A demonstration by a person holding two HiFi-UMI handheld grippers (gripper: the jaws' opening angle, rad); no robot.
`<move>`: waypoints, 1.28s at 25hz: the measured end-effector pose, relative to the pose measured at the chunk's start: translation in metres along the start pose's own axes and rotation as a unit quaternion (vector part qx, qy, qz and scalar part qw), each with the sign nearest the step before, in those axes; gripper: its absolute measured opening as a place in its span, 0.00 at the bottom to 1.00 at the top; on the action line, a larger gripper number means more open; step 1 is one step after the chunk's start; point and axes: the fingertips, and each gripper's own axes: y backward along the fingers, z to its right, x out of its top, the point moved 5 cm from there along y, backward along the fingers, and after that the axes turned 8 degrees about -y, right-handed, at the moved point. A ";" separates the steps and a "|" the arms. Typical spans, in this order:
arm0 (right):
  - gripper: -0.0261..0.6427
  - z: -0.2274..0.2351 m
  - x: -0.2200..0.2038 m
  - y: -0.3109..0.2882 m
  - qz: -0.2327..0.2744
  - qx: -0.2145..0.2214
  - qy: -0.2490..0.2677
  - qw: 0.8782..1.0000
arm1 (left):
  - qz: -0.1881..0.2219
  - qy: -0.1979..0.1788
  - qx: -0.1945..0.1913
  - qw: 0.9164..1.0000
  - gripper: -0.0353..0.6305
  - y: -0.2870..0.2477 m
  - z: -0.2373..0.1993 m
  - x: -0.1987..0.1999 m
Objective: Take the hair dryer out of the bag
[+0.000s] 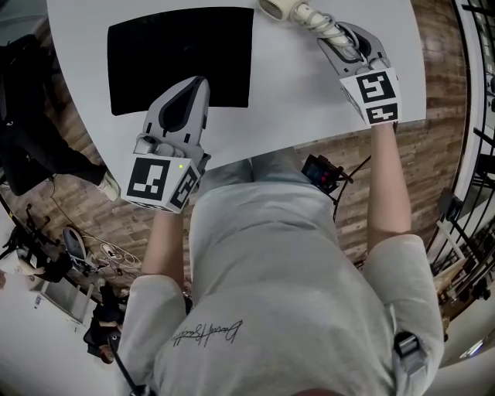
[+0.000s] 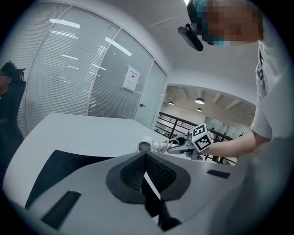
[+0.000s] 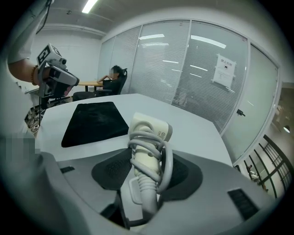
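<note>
**Hair dryer clear of the bag, held in the right tongs**

A white tabletop [image 1: 309, 100], in an office with a glass partition [image 3: 197, 69], carried the black bag [image 1: 182, 58], which lay flat toward its left side. We held the hair dryer [image 1: 290, 11] in the right tongs [image 1: 334, 37], over the far right part of the tabletop and well apart from the bag. We could not tell whether it touched the surface. The pads pinched the handle through the coils of the cord [image 3: 154, 151] wound around it. The left tongs [image 1: 195, 83] were pressed together with nothing between them, at the bag's near edge.

We judged the removal itself done, and the step in hand to be carrying the dryer clear and setting it down. To do this well, the grip should be firm, since the pads bore on rounded cord loops that could roll or slide. The dryer should be lowered until the tabletop takes its weight before the tongs spread, and it should be placed away from the edge.

The long axis, the handle, ran in line with the right tongs, away from us, with the head at the far end. The barrel lay crosswise to it, its round grille facing the left tongs.
</note>
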 end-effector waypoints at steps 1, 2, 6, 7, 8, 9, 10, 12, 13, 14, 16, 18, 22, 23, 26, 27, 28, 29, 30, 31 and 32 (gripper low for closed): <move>0.36 0.000 0.000 -0.001 0.001 -0.005 -0.006 1.000 | 0.001 0.000 0.002 1.000 0.07 0.001 -0.001 0.001; 0.36 0.001 -0.001 -0.002 0.003 -0.010 -0.011 1.000 | 0.001 -0.001 0.003 1.000 0.07 0.002 -0.001 0.002; 0.36 -0.001 -0.007 -0.003 0.003 -0.028 -0.022 0.999 | 0.002 -0.001 0.005 1.000 0.07 0.005 -0.001 0.002; 0.36 -0.002 -0.009 -0.003 0.002 -0.032 -0.021 0.999 | 0.002 -0.001 0.006 1.000 0.07 0.006 -0.001 0.002; 0.36 -0.003 -0.010 -0.003 0.000 -0.037 -0.020 0.999 | 0.003 0.000 0.006 1.000 0.07 0.007 -0.001 0.002; 0.36 -0.005 -0.010 -0.003 0.000 -0.041 -0.019 0.999 | 0.003 0.000 0.006 1.000 0.07 0.008 -0.001 0.003; 0.36 -0.006 -0.009 -0.004 -0.001 -0.045 -0.018 0.999 | 0.004 0.000 0.006 1.000 0.07 0.009 -0.002 0.004; 0.36 -0.007 -0.009 -0.006 -0.001 -0.053 -0.013 0.999 | 0.005 -0.001 0.005 1.000 0.07 0.010 -0.004 0.005; 0.36 -0.008 -0.010 -0.006 -0.001 -0.056 -0.011 0.998 | 0.005 -0.001 0.005 1.000 0.07 0.011 -0.004 0.005; 0.36 -0.009 -0.012 -0.006 -0.001 -0.059 -0.011 0.998 | 0.004 0.000 0.006 1.000 0.07 0.011 -0.004 0.004; 0.36 -0.011 -0.014 -0.007 -0.003 -0.061 -0.013 0.998 | 0.004 0.000 0.006 1.000 0.07 0.012 -0.004 0.002; 0.37 -0.012 -0.013 -0.008 -0.007 -0.060 -0.016 0.998 | 0.004 0.001 0.006 1.000 0.07 0.014 -0.005 0.005; 0.37 -0.011 -0.015 -0.008 -0.014 -0.062 -0.020 0.998 | 0.007 0.002 0.006 1.000 0.07 0.015 -0.004 0.011; 0.37 -0.011 -0.017 -0.008 -0.017 -0.062 -0.018 0.998 | 0.007 0.002 0.007 1.000 0.07 0.015 -0.004 0.011; 0.37 -0.014 -0.025 -0.012 -0.031 -0.060 -0.015 0.998 | 0.008 0.003 0.007 1.000 0.07 0.015 -0.003 0.012; 0.37 -0.015 -0.027 -0.013 -0.034 -0.059 -0.018 0.998 | 0.008 0.003 0.008 1.000 0.07 0.015 -0.004 0.012; 0.37 -0.015 -0.029 -0.015 -0.037 -0.058 -0.023 0.997 | 0.008 0.003 0.008 1.000 0.07 0.016 -0.004 0.012; 0.37 -0.016 -0.030 -0.015 -0.039 -0.058 -0.027 0.997 | 0.007 0.003 0.008 1.000 0.07 0.017 -0.005 0.011; 0.37 -0.016 -0.032 -0.016 -0.040 -0.058 -0.030 0.997 | 0.007 0.004 0.009 1.000 0.07 0.017 -0.005 0.011; 0.37 -0.016 -0.033 -0.017 -0.041 -0.057 -0.033 0.997 | 0.006 0.004 0.009 1.000 0.07 0.017 -0.005 0.011; 0.37 -0.016 -0.035 -0.018 -0.042 -0.057 -0.035 0.997 | 0.006 0.004 0.010 1.000 0.07 0.018 -0.005 0.010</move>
